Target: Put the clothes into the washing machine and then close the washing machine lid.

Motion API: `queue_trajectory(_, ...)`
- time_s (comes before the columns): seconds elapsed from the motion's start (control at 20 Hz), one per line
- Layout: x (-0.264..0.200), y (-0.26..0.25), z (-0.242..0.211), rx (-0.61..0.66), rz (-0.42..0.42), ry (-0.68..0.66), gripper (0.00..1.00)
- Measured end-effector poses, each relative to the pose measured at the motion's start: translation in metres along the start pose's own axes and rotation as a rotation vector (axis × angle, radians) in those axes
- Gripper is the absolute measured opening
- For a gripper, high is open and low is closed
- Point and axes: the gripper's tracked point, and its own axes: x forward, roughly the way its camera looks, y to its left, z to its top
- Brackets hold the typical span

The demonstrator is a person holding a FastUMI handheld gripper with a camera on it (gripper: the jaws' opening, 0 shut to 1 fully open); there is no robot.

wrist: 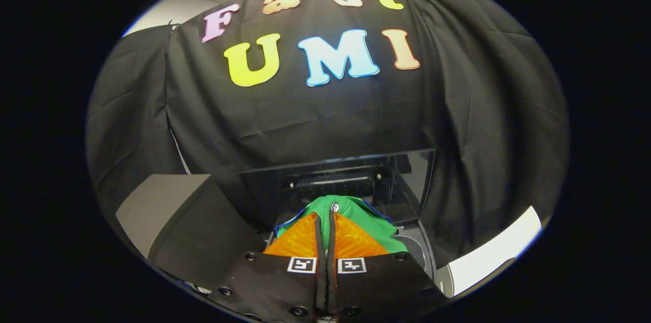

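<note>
My gripper [325,218] is shut on a green garment [351,208] with a blue trim and a small white button. The cloth bunches over and around the fingertips and hangs down on the right of them. Just beyond the fingers the washing machine's dark lid [356,180] stands raised and upright. Part of the machine's grey top and round opening [414,249] shows below the cloth, to the right of the fingers. The inside of the drum is hidden by the garment and the fingers.
Black cloth walls close the booth behind and on both sides. A grey box-like surface [163,206] lies to the left of the machine. A white surface [493,249] lies to its right.
</note>
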Motion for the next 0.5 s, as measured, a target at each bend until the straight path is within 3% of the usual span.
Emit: queue_trajectory(0.5,0.047,-0.025,-0.088,0.013,-0.043,0.103,0.01)
